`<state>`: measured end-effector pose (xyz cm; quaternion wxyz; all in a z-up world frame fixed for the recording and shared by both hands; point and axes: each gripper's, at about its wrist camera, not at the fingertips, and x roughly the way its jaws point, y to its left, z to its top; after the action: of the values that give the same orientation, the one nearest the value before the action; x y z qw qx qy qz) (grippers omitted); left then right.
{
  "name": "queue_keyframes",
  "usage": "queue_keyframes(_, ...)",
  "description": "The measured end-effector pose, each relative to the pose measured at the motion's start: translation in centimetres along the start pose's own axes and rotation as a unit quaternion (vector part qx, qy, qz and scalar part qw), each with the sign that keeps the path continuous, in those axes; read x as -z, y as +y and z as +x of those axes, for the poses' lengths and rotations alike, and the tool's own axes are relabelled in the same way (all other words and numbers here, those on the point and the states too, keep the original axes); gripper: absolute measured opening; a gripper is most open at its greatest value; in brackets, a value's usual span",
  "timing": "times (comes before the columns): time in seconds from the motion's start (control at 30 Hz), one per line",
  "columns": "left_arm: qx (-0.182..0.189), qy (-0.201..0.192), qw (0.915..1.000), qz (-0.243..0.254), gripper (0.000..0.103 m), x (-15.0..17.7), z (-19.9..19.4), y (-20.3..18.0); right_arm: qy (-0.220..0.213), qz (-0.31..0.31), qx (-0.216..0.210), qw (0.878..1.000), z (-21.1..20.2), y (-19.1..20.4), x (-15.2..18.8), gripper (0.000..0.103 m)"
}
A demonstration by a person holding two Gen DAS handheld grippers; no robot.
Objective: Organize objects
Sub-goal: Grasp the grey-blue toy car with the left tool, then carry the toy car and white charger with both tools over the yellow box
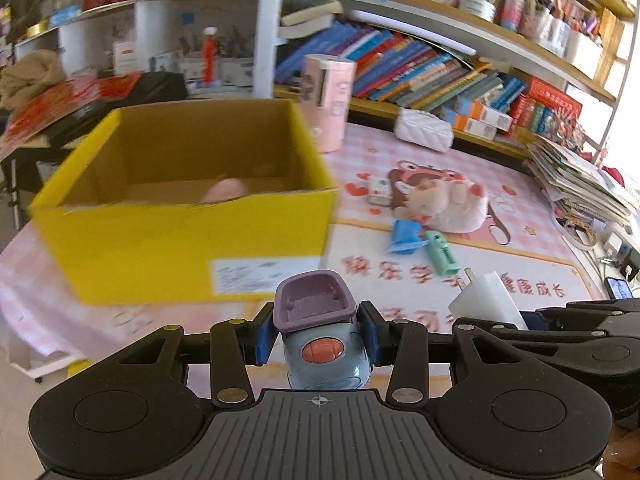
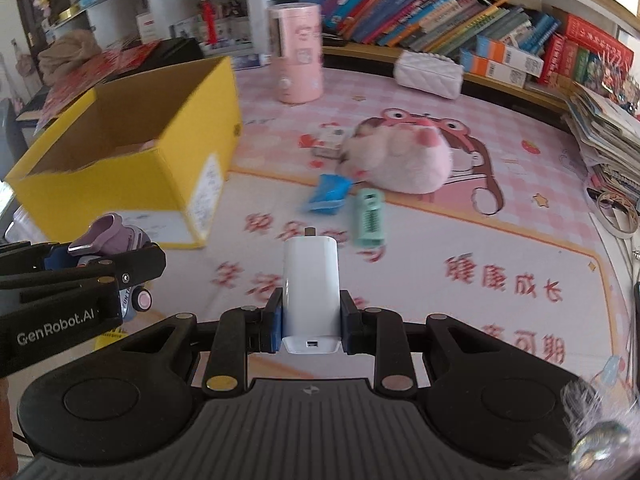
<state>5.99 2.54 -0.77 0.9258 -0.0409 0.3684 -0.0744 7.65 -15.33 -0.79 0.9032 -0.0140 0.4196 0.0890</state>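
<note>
My left gripper (image 1: pixel 318 330) is shut on a blue-grey toy truck with a purple bed (image 1: pixel 320 320), held just in front of the open yellow cardboard box (image 1: pixel 192 240). A pink object (image 1: pixel 224 190) lies inside the box. My right gripper (image 2: pixel 311 320) is shut on a white charger plug (image 2: pixel 311 280), held above the pink mat. The left gripper with the toy truck (image 2: pixel 114 236) shows at the left of the right wrist view, beside the yellow box (image 2: pixel 120 176). On the mat lie a plush toy (image 2: pixel 400 156), a blue packet (image 2: pixel 326 194), a green clip-like item (image 2: pixel 370 216) and a small box (image 2: pixel 330 140).
A pink cylinder container (image 2: pixel 298 54) and a white quilted pouch (image 2: pixel 430 70) stand at the back of the mat. Bookshelves (image 2: pixel 440 12) line the far side. A pile of papers (image 2: pixel 604 140) sits at the right edge. The right gripper (image 1: pixel 560 332) shows at right in the left view.
</note>
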Motion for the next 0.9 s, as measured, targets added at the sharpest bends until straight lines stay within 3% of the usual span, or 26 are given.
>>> queue_keyframes(0.5,-0.040,0.001,0.9992,-0.011,0.041,3.9,-6.2,9.0,0.006,-0.019,-0.041,0.999,-1.6,12.0,4.4,0.025)
queue_keyframes(0.9,-0.029,-0.035,0.9990,-0.005,0.041,4.0,-9.0,11.6,-0.024,-0.027,-0.040,0.999,-3.2,15.7,4.5,0.025)
